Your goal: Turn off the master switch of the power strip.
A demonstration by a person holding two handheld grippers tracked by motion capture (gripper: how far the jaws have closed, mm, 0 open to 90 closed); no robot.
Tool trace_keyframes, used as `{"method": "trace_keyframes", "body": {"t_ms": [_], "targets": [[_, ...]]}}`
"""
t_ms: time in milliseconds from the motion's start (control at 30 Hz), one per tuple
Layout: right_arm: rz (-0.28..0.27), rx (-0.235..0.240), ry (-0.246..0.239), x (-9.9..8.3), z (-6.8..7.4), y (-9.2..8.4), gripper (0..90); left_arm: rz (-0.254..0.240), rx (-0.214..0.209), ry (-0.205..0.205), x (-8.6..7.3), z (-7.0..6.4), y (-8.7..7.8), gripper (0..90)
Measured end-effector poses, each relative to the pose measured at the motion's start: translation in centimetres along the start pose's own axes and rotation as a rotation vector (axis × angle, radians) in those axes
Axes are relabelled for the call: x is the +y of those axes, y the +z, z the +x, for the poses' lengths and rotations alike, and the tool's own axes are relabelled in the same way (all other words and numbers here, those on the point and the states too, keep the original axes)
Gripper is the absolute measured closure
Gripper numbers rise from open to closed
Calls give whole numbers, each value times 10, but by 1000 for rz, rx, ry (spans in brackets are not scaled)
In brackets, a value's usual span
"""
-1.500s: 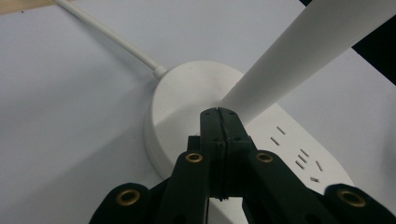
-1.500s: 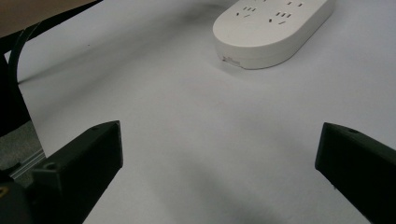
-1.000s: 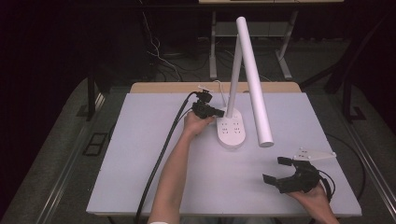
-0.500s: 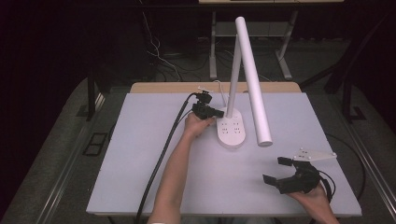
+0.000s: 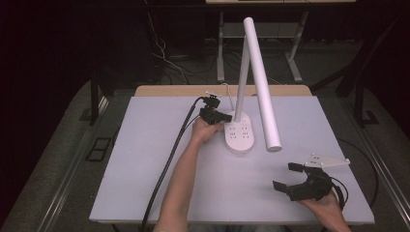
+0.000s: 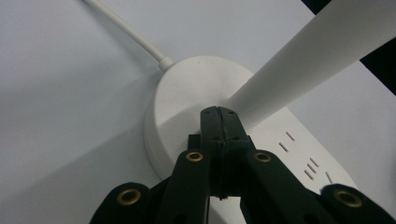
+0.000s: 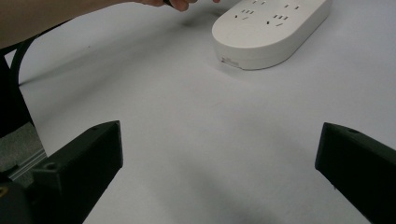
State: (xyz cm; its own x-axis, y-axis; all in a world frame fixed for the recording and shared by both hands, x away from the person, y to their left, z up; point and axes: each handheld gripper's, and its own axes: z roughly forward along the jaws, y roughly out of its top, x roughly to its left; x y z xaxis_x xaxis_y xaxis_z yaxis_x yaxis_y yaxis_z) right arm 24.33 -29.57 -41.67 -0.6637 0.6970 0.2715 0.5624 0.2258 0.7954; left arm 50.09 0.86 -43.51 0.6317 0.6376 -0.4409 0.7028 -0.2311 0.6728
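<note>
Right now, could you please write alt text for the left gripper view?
The left gripper, jaws shut, rests its tips on a white lamp base where the slanting stem rises. A white cord leaves the base across the pale table.

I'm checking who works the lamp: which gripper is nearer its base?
Left. The left gripper, jaws shut, is at the lamp base; the right gripper hangs open, well short of it.
</note>
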Motion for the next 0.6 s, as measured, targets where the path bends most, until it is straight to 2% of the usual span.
{"method": "trace_keyframes", "body": {"t_ms": [67, 133, 233, 367, 400, 433, 500, 533, 567, 600], "targets": [[-3, -2, 1, 0, 0, 0, 1, 8, 7, -4, 1, 0, 0, 900], [-6, -2, 2, 0, 0, 0, 1, 10, 23, 10, 1, -2, 1, 900], [-5, -3, 1, 0, 0, 0, 1, 9, 14, -8, 0, -2, 0, 900], [-7, -3, 0, 0, -1, 0, 1, -4, 2, -7, 0, 0, 0, 900], [-6, -3, -1, 0, -1, 0, 1, -17, 15, 36, 0, -2, -2, 900], [-7, -3, 1, 0, -1, 0, 1, -17, 15, 36, 0, -2, -2, 900], [-7, -3, 0, 0, -2, 0, 1, 18, 26, 104, 1, -2, -7, 900], [-9, -2, 7, -1, -2, -1, 1, 18, 29, 110, 0, 0, -9, 900], [-9, -2, 7, -1, -2, -1, 1, 3, 26, 96, -1, 1, -10, 900], [-15, -5, 16, -1, -2, -2, 1, -39, 3, 76, -3, 5, -17, 899]]}}
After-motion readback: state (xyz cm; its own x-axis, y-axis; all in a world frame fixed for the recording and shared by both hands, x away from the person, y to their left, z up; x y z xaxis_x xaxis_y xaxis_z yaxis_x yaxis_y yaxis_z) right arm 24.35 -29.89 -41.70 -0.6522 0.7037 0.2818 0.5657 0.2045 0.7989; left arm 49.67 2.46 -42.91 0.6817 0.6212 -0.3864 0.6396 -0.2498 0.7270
